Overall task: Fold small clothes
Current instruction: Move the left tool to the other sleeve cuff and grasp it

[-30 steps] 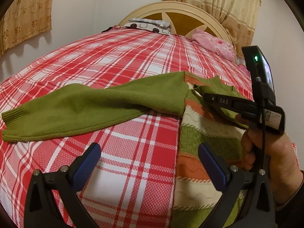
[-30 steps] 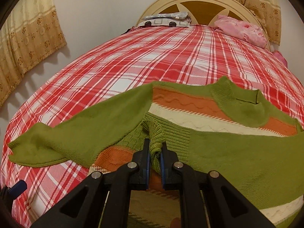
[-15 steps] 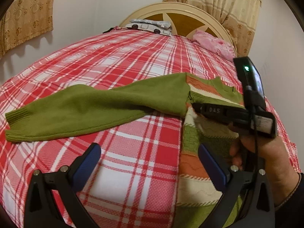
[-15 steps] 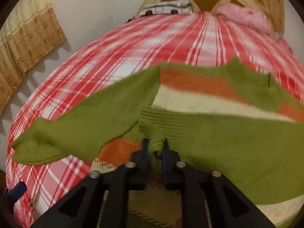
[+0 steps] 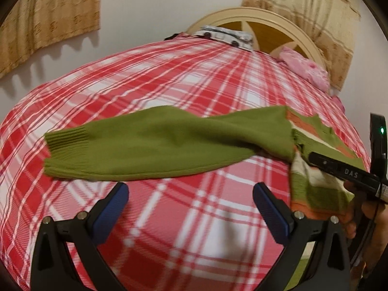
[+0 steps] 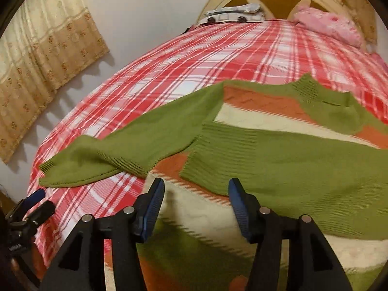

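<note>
Lying flat, green striped sweater [image 6: 278,150], one sleeve [image 5: 150,145] outstretched

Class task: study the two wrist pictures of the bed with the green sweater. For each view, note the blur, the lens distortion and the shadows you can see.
Left wrist view: fisheye bulges the plaid bed; near plaid is smeared; curtain casts a scalloped wall shadow. Right wrist view: the sweater is blurred, especially its lower stripes; dark corners frame the picture.

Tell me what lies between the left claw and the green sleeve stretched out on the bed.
Only bare red plaid bedcover, seen in the left wrist view: the open left claw hovers just short of the sleeve.
</note>
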Demonstrator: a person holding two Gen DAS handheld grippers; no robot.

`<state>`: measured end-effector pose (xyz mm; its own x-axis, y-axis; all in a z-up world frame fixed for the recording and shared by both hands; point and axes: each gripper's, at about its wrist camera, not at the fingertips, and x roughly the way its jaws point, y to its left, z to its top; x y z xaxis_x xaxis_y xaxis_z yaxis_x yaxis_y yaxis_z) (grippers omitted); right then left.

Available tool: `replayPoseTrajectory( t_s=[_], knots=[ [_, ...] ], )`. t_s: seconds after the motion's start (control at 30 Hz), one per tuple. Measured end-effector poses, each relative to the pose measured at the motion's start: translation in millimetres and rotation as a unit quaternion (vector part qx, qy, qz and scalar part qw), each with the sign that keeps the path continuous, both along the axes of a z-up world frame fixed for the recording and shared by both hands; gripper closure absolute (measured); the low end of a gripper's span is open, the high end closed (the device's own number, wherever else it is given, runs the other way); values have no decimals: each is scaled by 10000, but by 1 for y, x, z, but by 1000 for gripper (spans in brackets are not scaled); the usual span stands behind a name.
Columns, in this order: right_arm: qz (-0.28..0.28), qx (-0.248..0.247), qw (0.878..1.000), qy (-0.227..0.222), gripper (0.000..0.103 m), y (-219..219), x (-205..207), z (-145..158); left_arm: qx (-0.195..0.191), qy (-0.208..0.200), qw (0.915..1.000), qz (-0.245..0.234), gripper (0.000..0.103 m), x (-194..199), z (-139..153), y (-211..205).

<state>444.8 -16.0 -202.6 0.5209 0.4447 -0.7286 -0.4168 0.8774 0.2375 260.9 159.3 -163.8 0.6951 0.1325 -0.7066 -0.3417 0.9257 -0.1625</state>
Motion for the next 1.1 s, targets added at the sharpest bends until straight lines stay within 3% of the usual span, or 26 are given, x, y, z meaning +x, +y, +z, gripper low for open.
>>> replayPoseTrajectory(
  t_s=[0.27,0.33,0.5,0.7,0.87,1.1],
  knots=[
    [579,-91,9978,323,47,20,-2,-14,502,42,9969,612,0,-20,3,49],
    [706,-346,9966,234,47,26,-11,-21,516,120,9952,826,0,-26,-1,70],
    [615,-246,9977,142,46,23,-14,-25,399,165,9902,1330,0,-46,-7,108],
    [602,-206,9980,35,45,22,-17,-25,-164,54,9839,1776,5,-72,-17,136],
    [601,-168,9981,21,45,20,-17,-25,-700,133,9825,1723,17,-70,-31,136],
    [593,-207,9980,-30,44,22,-19,-26,-1014,-21,9804,1691,26,-60,-31,131]
  ],
)
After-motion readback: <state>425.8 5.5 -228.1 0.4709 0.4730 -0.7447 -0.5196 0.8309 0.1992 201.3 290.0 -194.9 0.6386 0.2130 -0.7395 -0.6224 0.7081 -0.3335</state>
